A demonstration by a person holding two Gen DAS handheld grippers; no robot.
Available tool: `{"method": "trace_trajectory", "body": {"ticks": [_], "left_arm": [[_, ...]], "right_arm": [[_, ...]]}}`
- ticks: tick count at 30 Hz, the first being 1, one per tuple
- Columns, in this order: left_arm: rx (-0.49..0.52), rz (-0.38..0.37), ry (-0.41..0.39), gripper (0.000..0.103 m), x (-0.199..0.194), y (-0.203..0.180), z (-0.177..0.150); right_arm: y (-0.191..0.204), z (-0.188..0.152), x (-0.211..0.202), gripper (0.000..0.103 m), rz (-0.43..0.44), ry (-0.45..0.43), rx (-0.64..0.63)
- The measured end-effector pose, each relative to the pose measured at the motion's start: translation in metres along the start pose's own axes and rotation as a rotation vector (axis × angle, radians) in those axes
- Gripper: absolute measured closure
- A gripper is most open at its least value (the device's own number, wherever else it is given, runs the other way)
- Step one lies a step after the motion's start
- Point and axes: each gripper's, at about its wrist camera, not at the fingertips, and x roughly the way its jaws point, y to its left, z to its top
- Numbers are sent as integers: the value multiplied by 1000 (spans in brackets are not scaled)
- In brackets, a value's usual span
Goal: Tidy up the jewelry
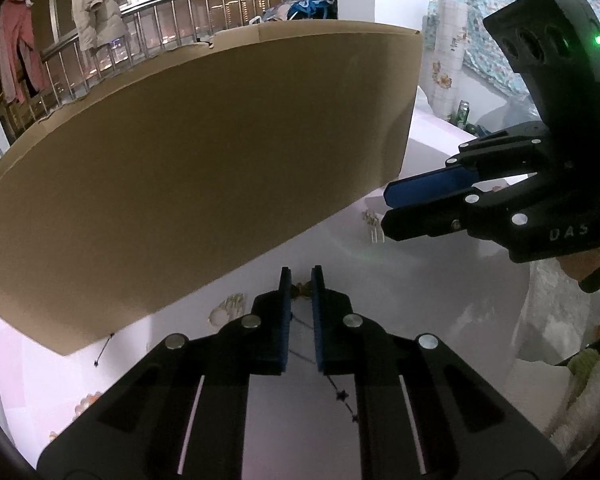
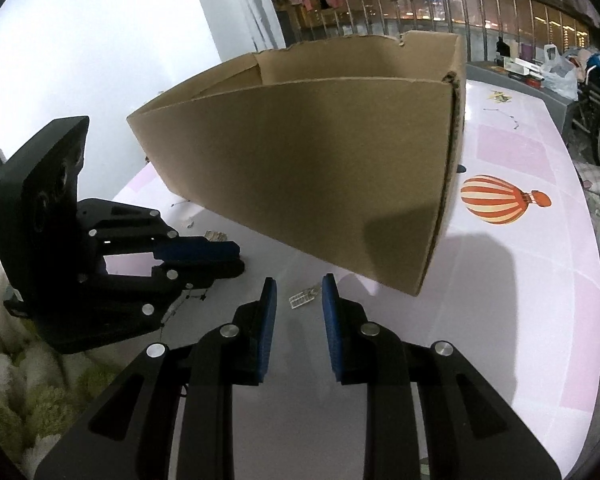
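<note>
Landmark: open cardboard box (image 2: 312, 168) standing on the pink-and-white tabletop (image 2: 520, 280).

Left gripper (image 1: 301, 280): jaws narrow, nearly together, over a thin dark chain necklace (image 1: 342, 394) lying on the tabletop just in front of the box's near wall. The chain runs lengthwise between the pads toward the camera, its long axis roughly along the gripper's pointing line. A small brownish cluster sits at the fingertips; whether the pads actually pinch it cannot be told.

Right gripper (image 2: 299, 286): jaws part open, holding nothing. A small clear jewelry piece (image 2: 306, 298) lies on the tabletop directly between its fingertips, just short of the box's near corner.

Judgement: the left hand is nearer the chain and the right is nearer the clear piece. The box opening lies up and beyond both, so a lift over the near wall follows.
</note>
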Motion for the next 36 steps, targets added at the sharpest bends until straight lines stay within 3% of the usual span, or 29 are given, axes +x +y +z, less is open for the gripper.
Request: {"method": "trace_trajectory", "body": {"ticks": [25,36], "left_arm": [[-32,23,21,94,-15,4,-16],[-42,25,18,94,-17,6,-18]], "right_arm": [[15,-2,15,74,-51,53,-155],[11,1,19,97,-91,58,-115]]}}
